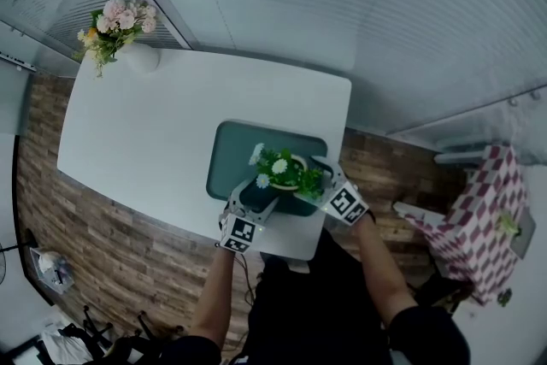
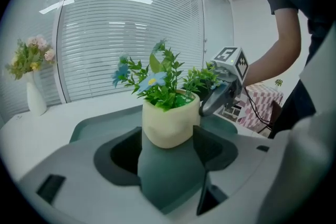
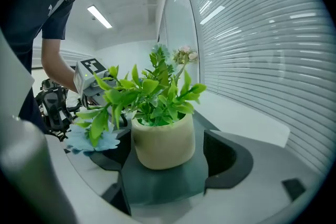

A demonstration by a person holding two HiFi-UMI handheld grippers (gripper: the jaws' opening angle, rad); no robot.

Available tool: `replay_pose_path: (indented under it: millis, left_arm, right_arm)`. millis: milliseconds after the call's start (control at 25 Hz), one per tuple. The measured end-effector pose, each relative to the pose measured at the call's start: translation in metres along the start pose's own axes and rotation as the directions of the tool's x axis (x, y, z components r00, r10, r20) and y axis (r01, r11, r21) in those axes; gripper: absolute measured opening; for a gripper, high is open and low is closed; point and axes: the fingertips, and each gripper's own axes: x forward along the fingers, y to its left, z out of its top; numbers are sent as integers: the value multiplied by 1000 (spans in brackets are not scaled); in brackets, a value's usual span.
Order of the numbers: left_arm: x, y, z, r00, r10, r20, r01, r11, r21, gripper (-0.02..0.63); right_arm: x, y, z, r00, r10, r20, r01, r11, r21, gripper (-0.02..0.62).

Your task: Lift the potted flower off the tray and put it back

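Two hand-held grippers, one pot.

Head view: potted flower (image 1: 286, 171) sits on the teal tray (image 1: 224, 151), toward the tray's near edge, on the white counter (image 1: 145, 141). Left hand-held gripper (image 1: 256, 203) comes in from near-left, right hand-held gripper (image 1: 323, 177) from the right. Both are tight to the pot and foliage covers the tips. Vase w/ pink flowers (image 1: 137, 55) is at the far-left corner, well apart, not involved.

Left gripper view: cream pot betw. the jaws, upright, base on the tray floor. Both jaws sit right at the pot walls, no gap visible either side. Reads as clamped on the pot, tho actual squeeze can't be confirmed. Right unit shows beyond the pot, just beside the rim.

Right gripper view: pot betw. these jaws too, but off-centre. It's close to one jaw w/ a clear gap to the other, so released, only straddling.

Status, my read: pot is seated on the tray, no daylight under the base in either gripper view, so it's not airborne. Can't tell from this alone if it's pre-lift or post-return.
- If pre-lift: approach done, left grip on. Right has to close, then lift + set back.
- If post-return: only left release + pull-back remain.
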Motion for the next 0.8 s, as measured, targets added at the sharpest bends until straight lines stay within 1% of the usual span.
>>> replay_pose_path:
  millis: [160,320,440,560,800]
  left_arm:
    - [-15,5,1,999,36,30,-35,999,-33,284]
    - [-31,2,11,996,54,75,-51,998,-45,284]
    - [-46,3,18,991,83,107,-76,995,-62,284]
    - [-61,4,23,985,109,132,-99,992,-80,284]
    - [-82,-1,37,977,116,181,-101,991,-90,284]
  right_arm:
    - [-13,3,1,999,-33,26,32,999,17,393]
    - [-30,10,-4,998,-60,-26,60,998,23,393]
    - [-38,19,-4,995,-92,-22,93,995,37,393]
    - [-45,27,-3,992,-128,1,128,990,64,393]
    - [-64,42,3,981,-191,45,186,978,96,393]
